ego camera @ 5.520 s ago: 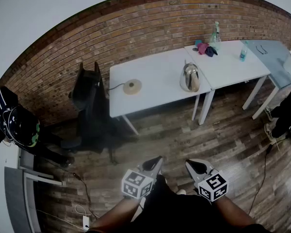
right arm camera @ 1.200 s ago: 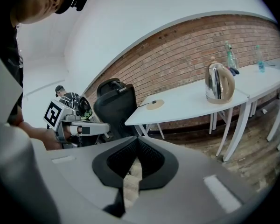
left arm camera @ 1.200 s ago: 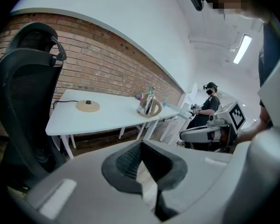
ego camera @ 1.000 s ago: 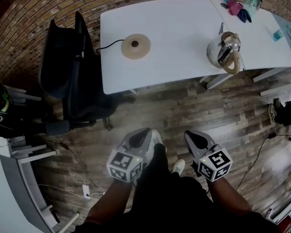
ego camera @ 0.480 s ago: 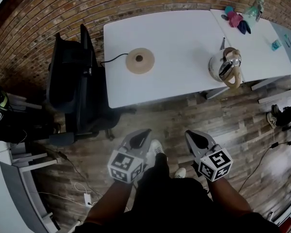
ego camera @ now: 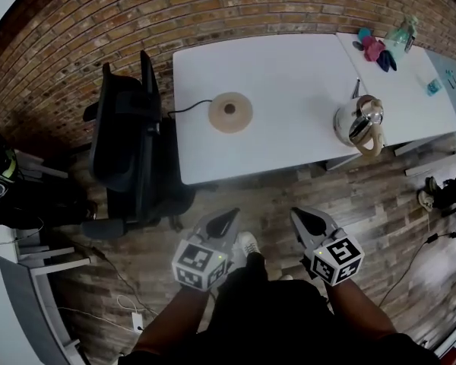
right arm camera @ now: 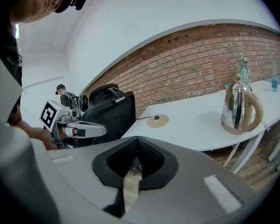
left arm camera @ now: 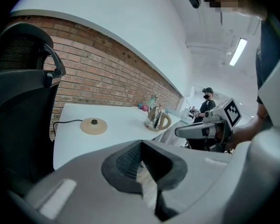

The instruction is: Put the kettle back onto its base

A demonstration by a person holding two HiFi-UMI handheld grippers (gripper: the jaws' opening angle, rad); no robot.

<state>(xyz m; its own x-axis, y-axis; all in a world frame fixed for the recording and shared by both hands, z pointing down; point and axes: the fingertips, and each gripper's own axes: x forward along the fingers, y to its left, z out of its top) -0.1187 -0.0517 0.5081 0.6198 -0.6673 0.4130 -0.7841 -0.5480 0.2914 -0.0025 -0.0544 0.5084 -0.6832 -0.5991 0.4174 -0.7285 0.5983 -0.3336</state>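
The steel kettle (ego camera: 357, 126) with a tan handle stands upright near the right front corner of the white table (ego camera: 289, 67). Its round tan base (ego camera: 229, 112) lies apart from it, left of the table's middle, with a black cord running off to the left. Both grippers hang over the wooden floor short of the table, side by side and empty: the left gripper (ego camera: 229, 217) and the right gripper (ego camera: 298, 216) each have their jaws together. In the left gripper view I see the base (left arm camera: 94, 125) and the kettle (left arm camera: 156, 119). In the right gripper view the kettle (right arm camera: 240, 108) stands right of the base (right arm camera: 157, 121).
A black office chair (ego camera: 125, 139) stands against the table's left end. A second table (ego camera: 410, 59) adjoins on the right with cloths (ego camera: 372, 44) and bottles. Another person's feet (ego camera: 433, 192) show at the right edge. Cables lie on the floor at the lower left.
The table, kettle and base have slid lower in the head view as I came closer. Both grippers stay shut and empty, side by side. The kettle has not moved on the table.
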